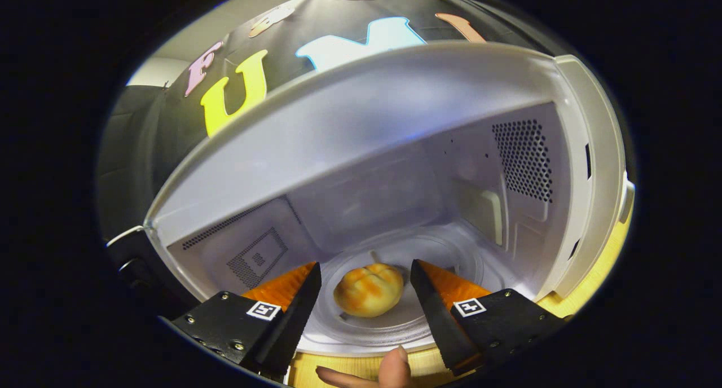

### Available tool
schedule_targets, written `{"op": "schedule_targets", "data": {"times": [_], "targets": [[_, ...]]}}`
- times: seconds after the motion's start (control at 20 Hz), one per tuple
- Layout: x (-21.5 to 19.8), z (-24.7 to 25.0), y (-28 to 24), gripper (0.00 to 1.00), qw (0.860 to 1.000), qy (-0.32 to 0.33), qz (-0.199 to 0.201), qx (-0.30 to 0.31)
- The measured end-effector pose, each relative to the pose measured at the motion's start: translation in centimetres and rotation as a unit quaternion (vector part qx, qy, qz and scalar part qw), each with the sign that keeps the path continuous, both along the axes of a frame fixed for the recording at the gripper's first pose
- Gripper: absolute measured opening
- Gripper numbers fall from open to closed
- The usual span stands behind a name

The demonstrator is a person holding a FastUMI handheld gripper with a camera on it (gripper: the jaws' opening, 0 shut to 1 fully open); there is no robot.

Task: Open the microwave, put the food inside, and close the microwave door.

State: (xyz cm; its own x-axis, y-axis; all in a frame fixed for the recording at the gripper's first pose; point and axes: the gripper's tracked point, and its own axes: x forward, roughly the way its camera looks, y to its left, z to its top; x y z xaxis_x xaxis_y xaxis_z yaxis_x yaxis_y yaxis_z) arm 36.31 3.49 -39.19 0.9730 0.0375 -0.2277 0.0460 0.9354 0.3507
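A bun (368, 289) sits on the glass turntable (395, 326) inside the open microwave (361, 128) — the claw (365, 283) spread wide, its fingers flanking the food without touching it. The food looks placed, so the step in hand is letting go. Next, by the look of it — back out over the wooden bench (592, 283) and swing the door shut.

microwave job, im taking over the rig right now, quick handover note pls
Claw: open, holding nothing, fingers apart on either side of the bun without touching it.
Bun: sits on the round plate inside the microwave.
Done: door open, food inside.
Left: pull the claw back out and close the door.
A person's fingers show just below the claw.
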Motion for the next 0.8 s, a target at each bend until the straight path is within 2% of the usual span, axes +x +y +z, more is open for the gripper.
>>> {"op": "schedule_targets", "data": {"times": [0.2, 0.45, 0.65, 0.8], "targets": [[-3.8, 2.5, 0.0, 0.96, 1.000, -0.015, 0.019, -0.012], [-10.9, 6.1, 0.9, 0.96, 0.996, -0.041, 0.058, -0.046], [-17.0, 9.7, 2.5, 0.96, 0.991, -0.080, 0.094, -0.061], [-21.6, 11.4, 4.6, 0.96, 0.982, -0.103, 0.141, -0.077]]}}
